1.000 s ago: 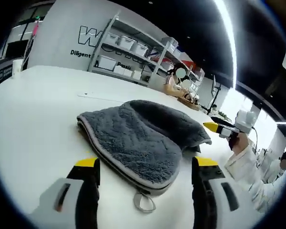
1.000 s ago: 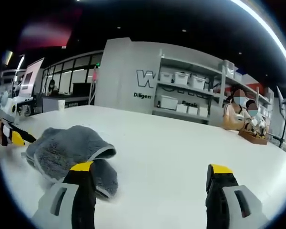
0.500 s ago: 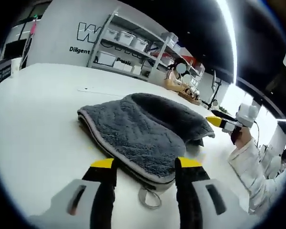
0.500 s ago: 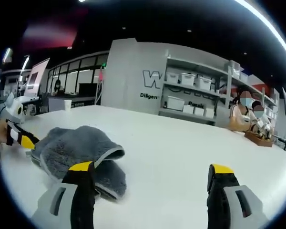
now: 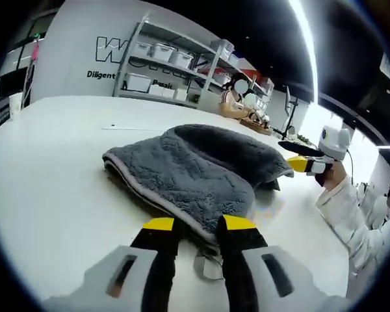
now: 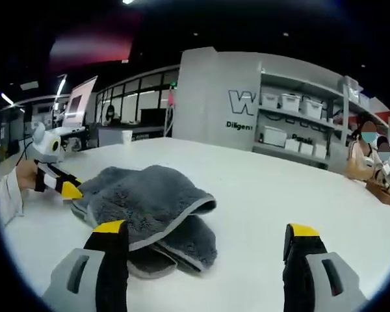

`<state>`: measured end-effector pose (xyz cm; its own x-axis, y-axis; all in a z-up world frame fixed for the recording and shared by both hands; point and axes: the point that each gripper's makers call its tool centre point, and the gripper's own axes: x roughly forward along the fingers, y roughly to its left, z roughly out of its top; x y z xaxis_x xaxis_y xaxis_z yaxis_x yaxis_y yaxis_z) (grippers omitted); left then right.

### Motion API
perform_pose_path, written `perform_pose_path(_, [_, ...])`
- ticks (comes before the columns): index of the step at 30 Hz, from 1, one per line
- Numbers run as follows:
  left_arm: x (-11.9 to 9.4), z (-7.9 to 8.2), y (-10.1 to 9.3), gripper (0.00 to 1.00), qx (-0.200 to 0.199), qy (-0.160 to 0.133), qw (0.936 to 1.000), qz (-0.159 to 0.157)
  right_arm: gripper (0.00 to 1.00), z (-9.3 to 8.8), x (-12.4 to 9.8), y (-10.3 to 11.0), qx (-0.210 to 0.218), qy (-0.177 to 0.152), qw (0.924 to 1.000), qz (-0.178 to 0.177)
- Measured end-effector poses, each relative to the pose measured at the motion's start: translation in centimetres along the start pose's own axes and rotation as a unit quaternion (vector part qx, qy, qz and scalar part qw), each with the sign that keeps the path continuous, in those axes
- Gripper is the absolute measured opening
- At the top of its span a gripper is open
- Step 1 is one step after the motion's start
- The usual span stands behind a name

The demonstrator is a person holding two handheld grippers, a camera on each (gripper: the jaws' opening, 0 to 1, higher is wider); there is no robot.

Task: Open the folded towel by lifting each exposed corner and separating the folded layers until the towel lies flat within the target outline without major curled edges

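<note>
Folded grey towel (image 5: 195,172) lying on the white bench (image 5: 45,175), its layers stacked with a pale bound edge and a hanging loop (image 5: 205,266) at the near corner; the plush pile looks soft, light and limp, so it is best taken at a corner hem rather than mid-panel. The left gripper (image 5: 196,229) lies low over the bench, its fingers drawn nearly together around that near corner, though whether they pinch it cannot be told. The right gripper (image 6: 205,231) hovers level beside the opposite end, fingers wide apart and empty.

Bright light comes from a long ceiling lamp (image 5: 305,45) high up. The white table (image 6: 260,195) shines pale, with little shadow. Straight lines bend near the edges, and far things look a bit fuzzy.
</note>
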<state>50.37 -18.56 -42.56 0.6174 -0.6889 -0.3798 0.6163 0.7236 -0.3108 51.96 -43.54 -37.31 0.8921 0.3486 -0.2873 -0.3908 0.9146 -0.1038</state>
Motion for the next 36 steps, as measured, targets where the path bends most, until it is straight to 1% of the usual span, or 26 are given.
perform_pose_path(1, [0.0,0.0,-0.2,0.16,0.0,-0.001,1.0,-0.004,0.99,0.0,0.0,0.2,-0.001,0.0,1.0,0.002])
perform_pose_path(3, [0.1,0.0,-0.3,0.12,-0.007,-0.002,0.9999,-0.01,0.99,0.1,0.1,1.0,-0.002,0.0,0.9998,0.021])
perform_pose_path(6, [0.1,-0.1,-0.4,0.09,-0.014,-0.004,0.9998,-0.014,0.99,0.2,0.2,1.7,0.002,-0.003,0.9993,0.038])
perform_pose_path(10, [0.1,-0.1,-0.4,0.08,-0.018,-0.004,0.9997,-0.015,0.99,0.3,0.2,2.4,0.004,-0.004,0.9984,0.057])
perform_pose_path(18, [0.0,-0.1,-0.1,0.07,-0.013,-0.003,0.9998,-0.013,0.99,0.2,0.2,3.4,-0.006,0.001,0.9973,0.073])
perform_pose_path(21, [-0.1,0.1,0.5,0.08,0.018,-0.005,0.9998,0.005,0.99,0.0,0.3,3.8,-0.007,0.005,0.9967,0.081])
perform_pose_path(26, [-0.3,0.2,1.0,0.08,0.024,-0.006,0.9995,0.018,0.99,-0.2,0.4,4.3,-0.012,0.012,0.9958,0.09])
perform_pose_path(32, [-0.7,0.5,2.3,0.07,0.04,-0.007,0.998,0.048,0.99,-0.4,0.5,4.7,-0.017,0.018,0.9948,0.098])
perform_pose_path(36, [-1.0,0.7,2.9,0.07,0.044,-0.011,0.9971,0.061,0.99,-0.5,0.5,4.9,-0.021,0.021,0.9943,0.102])
